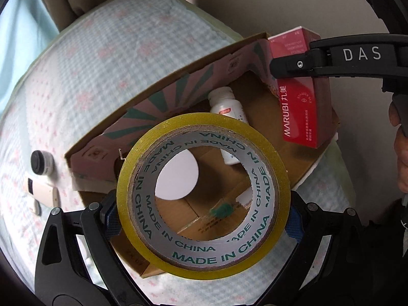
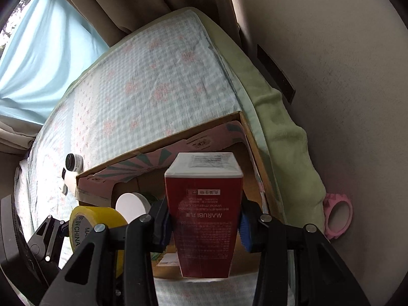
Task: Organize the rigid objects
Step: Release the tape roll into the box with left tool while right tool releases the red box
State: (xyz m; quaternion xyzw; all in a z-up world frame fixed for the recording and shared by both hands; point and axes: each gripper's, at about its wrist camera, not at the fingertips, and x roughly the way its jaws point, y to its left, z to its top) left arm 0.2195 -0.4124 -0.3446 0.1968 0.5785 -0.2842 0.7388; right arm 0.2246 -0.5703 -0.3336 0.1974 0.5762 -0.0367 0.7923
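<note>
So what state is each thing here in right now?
Tape roll: gripped by the left gripper, above the box.
Red carton: clamped in the right gripper.
Box: open.
White bottle: lying inside the box, capped.
Small jar: on the bed, lid on.

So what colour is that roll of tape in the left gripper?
The roll of tape is yellow, with green "MADE IN CHINA" lettering on its grey inner core; the left wrist view shows it best.

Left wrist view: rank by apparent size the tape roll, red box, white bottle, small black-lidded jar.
1. yellow tape roll, though it's closest to the camera, so inflated
2. red box
3. white bottle, partly hidden behind the tape
4. black-lidded jar
</note>
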